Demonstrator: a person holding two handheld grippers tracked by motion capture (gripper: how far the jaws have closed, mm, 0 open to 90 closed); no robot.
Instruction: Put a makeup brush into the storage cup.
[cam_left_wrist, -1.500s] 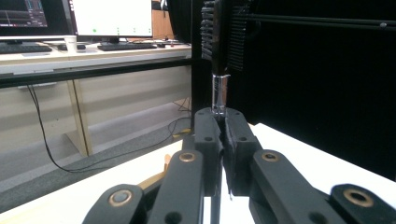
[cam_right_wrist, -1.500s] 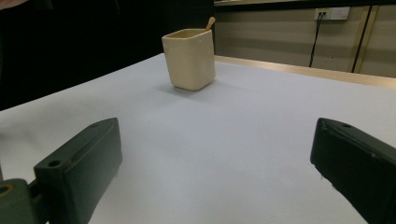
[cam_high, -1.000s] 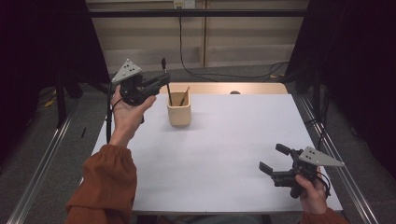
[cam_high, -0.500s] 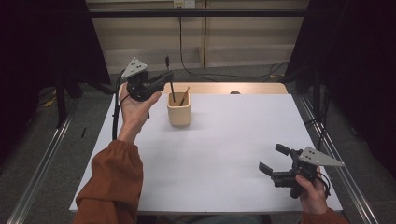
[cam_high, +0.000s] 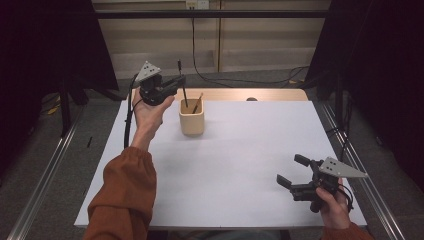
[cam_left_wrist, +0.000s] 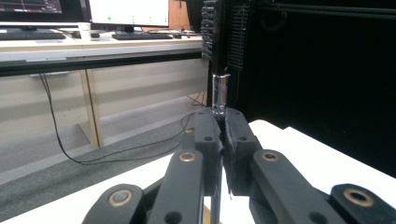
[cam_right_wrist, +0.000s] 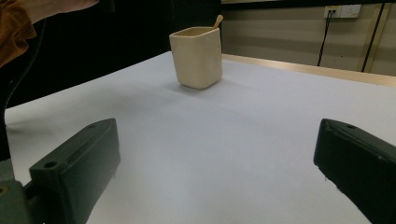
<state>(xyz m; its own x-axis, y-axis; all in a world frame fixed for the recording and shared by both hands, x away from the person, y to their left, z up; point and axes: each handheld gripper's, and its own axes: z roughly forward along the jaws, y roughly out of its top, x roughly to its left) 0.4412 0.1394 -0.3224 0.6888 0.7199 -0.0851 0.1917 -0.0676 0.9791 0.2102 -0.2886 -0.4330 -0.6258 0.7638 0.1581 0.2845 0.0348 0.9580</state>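
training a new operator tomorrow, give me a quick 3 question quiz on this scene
1. True or false: the left gripper is shut on a thin dark pen.
2. Where is the pen's lower end? A) flat on the table B) in the beige cup C) in the right gripper
3. How do the right gripper's jaws stand, and is anything between them?

Key
1. True: in the left gripper view its jaws meet on the pen, which stands upright.
2. B: it dips into the cup's mouth, beside a wooden stick already leaning there.
3. Open, with nothing between them; it hovers low over the white table.
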